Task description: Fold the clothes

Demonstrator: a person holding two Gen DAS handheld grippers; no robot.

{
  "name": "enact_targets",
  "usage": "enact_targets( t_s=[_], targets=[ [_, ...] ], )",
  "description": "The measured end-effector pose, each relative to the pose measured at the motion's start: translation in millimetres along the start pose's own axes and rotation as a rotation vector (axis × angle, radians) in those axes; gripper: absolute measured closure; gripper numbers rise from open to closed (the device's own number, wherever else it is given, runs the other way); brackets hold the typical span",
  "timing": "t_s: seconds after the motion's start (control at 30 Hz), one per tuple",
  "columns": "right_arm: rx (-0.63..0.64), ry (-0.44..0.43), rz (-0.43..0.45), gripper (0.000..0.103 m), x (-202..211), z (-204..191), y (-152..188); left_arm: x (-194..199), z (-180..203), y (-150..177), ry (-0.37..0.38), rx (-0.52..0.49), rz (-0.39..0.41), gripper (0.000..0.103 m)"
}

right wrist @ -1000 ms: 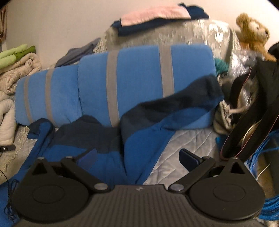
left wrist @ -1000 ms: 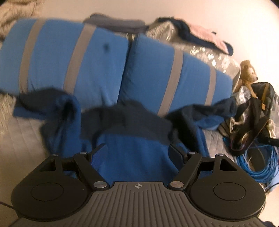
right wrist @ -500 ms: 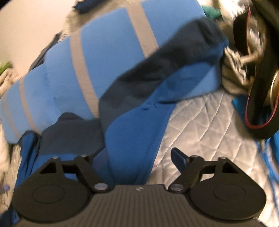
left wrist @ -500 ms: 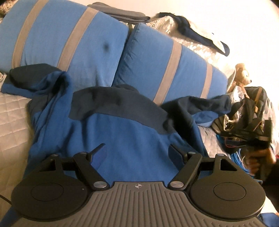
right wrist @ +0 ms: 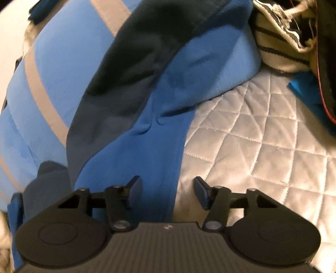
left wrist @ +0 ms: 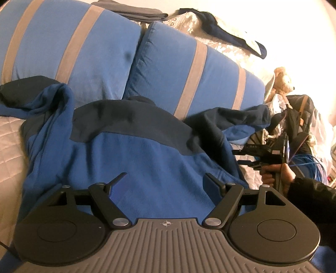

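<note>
A blue fleece top [left wrist: 134, 159] with a navy yoke lies spread face-down on a quilted bed, its shoulders against two blue pillows. My left gripper [left wrist: 166, 178] hovers open just above the top's lower back, nothing between its fingers. One sleeve [right wrist: 151, 100] runs up onto the right pillow. My right gripper [right wrist: 167, 184] stands open, straddling the sleeve's lower right edge, where the blue cloth meets the quilt. In the left wrist view the right gripper [left wrist: 250, 155] shows at the far right, held in a person's hand [left wrist: 277, 174].
Two blue pillows with grey stripes [left wrist: 189, 69] back the bed. The white quilted cover [right wrist: 262, 134] lies bare right of the sleeve. Bags, striped cloth [right wrist: 281, 48], a teddy bear [left wrist: 282, 79] and blue cable [left wrist: 310, 168] crowd the right side. Folded clothes [left wrist: 134, 12] lie behind the pillows.
The right gripper has dropped and moved in close over the sleeve, its jaws narrower than before. The left gripper has closed in slightly over the top's back and stays open.
</note>
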State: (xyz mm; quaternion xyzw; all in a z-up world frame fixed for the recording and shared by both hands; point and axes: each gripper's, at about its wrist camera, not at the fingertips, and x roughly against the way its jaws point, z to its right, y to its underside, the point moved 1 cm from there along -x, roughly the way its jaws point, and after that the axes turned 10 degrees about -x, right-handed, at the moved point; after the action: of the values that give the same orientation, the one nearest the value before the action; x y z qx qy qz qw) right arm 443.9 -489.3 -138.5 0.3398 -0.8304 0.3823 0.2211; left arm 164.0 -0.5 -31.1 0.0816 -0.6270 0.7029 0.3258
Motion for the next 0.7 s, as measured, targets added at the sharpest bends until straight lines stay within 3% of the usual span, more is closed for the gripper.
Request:
enact_targets(
  t_s=[0.03, 0.1, 0.3, 0.7],
  targets=[
    [-0.008, -0.009, 0.000, 0.072, -1.5, 0.4, -0.1, -0.3, -0.2, 0.0, 0.000, 0.001, -0.001, 0.026],
    [-0.012, -0.012, -0.014, 0.095, -2.9, -0.3, 0.7, -0.7, -0.3, 0.3, -0.001, 0.001, -0.003, 0.026],
    [-0.012, -0.040, -0.038, 0.097, 13.3, -4.7, 7.1, -1.2, -0.9, 0.8, 0.002, 0.007, -0.005, 0.026],
    [0.120, -0.185, -0.079, 0.097, 114.0, -56.8, 51.5, 1.9, 0.0, 1.6, 0.004, 0.003, 0.007, 0.026]
  ],
)
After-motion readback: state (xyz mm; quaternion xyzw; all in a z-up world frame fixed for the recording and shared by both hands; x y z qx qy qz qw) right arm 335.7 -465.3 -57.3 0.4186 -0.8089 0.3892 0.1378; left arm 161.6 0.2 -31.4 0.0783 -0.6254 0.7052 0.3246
